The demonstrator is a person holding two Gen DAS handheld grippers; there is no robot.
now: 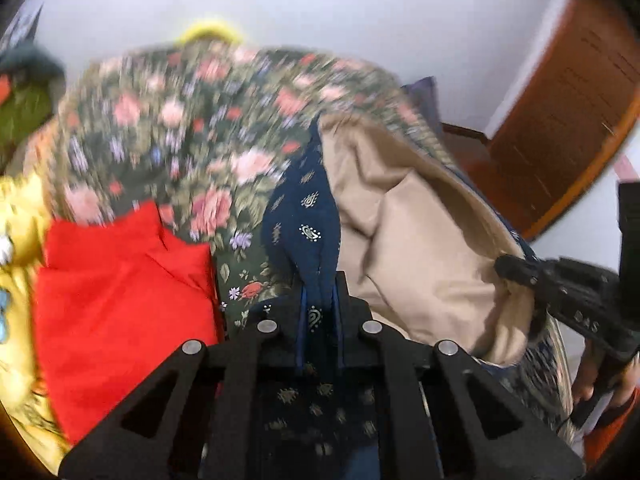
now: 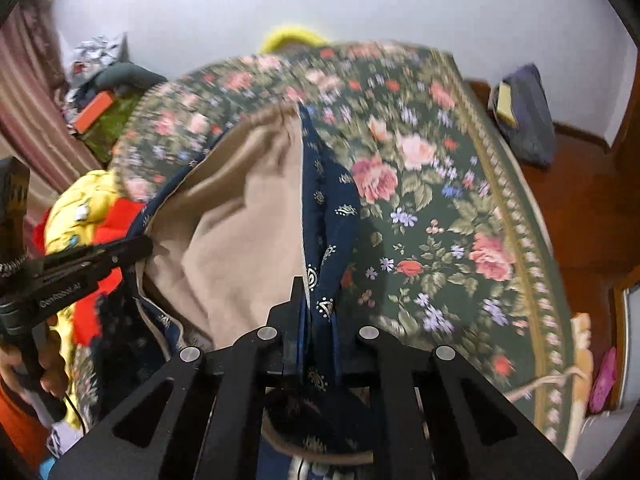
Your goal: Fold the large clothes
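Left wrist view: left gripper (image 1: 320, 292) pinches the navy patterned garment (image 1: 308, 216) at lower centre; right gripper (image 2: 316, 300) clamps another edge, holding its beige lining (image 2: 240, 232) open above the floral cloth (image 2: 440, 184) for folding.

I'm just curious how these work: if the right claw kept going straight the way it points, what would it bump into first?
The right claw is already shut on the navy garment. Straight ahead, it would probably push into more of that garment, then the floral cover beneath; depth is unclear.
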